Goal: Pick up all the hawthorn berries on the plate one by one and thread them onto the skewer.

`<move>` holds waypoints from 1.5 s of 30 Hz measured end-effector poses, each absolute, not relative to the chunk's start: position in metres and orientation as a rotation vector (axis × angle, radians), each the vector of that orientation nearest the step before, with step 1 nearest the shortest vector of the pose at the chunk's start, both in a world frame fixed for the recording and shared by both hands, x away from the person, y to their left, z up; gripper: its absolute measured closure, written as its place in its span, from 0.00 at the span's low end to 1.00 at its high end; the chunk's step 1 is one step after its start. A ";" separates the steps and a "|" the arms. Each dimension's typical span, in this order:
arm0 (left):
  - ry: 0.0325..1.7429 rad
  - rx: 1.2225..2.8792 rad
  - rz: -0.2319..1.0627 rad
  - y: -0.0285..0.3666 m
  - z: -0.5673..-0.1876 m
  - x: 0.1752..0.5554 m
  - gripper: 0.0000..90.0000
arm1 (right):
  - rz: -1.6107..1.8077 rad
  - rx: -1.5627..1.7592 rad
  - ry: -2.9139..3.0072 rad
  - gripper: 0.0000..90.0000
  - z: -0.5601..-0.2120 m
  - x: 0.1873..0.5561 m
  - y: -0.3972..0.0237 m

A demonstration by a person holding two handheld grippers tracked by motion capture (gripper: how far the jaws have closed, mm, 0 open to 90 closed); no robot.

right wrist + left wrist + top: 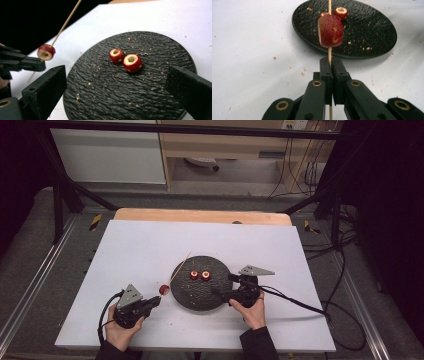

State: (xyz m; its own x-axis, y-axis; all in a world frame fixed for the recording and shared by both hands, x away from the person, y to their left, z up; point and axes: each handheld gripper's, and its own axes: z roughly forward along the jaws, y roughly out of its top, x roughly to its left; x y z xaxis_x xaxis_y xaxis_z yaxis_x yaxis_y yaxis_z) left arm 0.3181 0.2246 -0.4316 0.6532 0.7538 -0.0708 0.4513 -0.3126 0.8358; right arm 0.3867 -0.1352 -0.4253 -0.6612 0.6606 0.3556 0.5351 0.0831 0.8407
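Plate [202, 295] on the table [140, 245], two fruit pieces [199, 275] on it, skewered piece [163, 289] just left.

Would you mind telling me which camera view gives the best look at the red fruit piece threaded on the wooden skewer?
The left gripper view: the skewered fruit piece sits close and sharp, speckled skin and cut edge plain, just above the shut jaws. The right gripper view shows it smaller, with its hollow core. The high view gives a tiny red dot left of the black plate.

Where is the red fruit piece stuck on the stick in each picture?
High view: the skewered fruit piece sits left of the black plate.
Left gripper view: top middle, above the shut jaws.
Right gripper view: far left.
Shared landmark: the black plate.
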 end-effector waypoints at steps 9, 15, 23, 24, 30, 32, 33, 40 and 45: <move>0.939 1.958 0.410 0.236 -0.436 0.312 0.98 | 1.425 1.157 2.359 0.06 -0.412 0.402 -0.128; 0.945 1.956 0.412 0.241 -0.437 0.311 0.98 | 1.250 1.092 2.473 0.08 -0.404 0.417 -0.113; 0.940 1.971 0.416 0.241 -0.439 0.311 0.98 | 1.075 1.064 2.575 0.15 -0.397 0.435 -0.091; 0.941 1.973 0.416 0.241 -0.439 0.311 0.98 | 1.061 1.076 2.577 0.17 -0.397 0.437 -0.089; 0.944 1.971 0.410 0.240 -0.440 0.312 0.98 | 0.960 1.090 2.612 0.26 -0.397 0.450 -0.077; 0.946 1.971 0.410 0.241 -0.440 0.312 0.98 | 0.928 1.091 2.626 0.29 -0.397 0.455 -0.074; 0.946 1.971 0.409 0.241 -0.440 0.312 0.98 | 0.910 1.105 2.627 0.31 -0.397 0.457 -0.072; 0.946 1.973 0.408 0.241 -0.441 0.313 0.98 | 0.888 1.172 2.643 0.42 -0.401 0.468 -0.063; 0.945 1.976 0.409 0.241 -0.441 0.313 0.98 | 0.828 1.209 2.652 0.47 -0.405 0.473 -0.060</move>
State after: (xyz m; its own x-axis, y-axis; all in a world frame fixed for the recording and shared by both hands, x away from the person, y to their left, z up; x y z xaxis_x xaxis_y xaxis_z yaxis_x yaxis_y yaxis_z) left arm 0.3133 0.2411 -0.4411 0.6559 0.7513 -0.0736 0.4608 -0.3212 0.8273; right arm 0.4733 -0.0596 -0.4051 -0.6762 0.7270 0.1196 0.6659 0.5336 0.5214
